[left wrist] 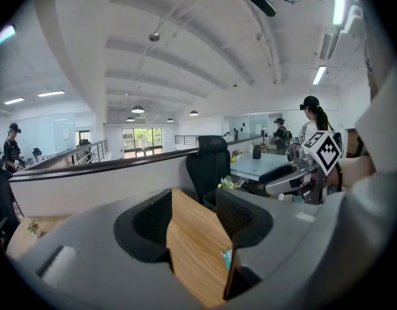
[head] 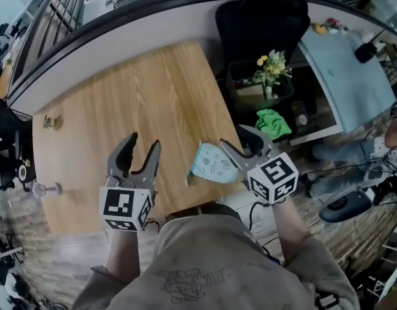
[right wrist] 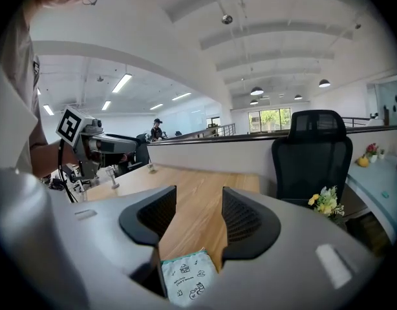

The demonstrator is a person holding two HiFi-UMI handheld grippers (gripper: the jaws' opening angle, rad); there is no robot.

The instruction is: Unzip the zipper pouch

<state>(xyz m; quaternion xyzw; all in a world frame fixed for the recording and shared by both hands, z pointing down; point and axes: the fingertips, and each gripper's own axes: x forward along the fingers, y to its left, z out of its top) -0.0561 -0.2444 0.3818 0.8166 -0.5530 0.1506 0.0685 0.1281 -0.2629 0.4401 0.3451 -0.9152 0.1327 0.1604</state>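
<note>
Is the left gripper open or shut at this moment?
Open: the left gripper has its jaws apart, and its own view shows the wooden table between them, nothing gripped.

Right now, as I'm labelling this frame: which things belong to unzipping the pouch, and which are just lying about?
In the job: zipper pouch, left hand-held gripper, right hand-held gripper, both open.
Lying about: flowers, green cloth, office chair, small ornament.
</note>
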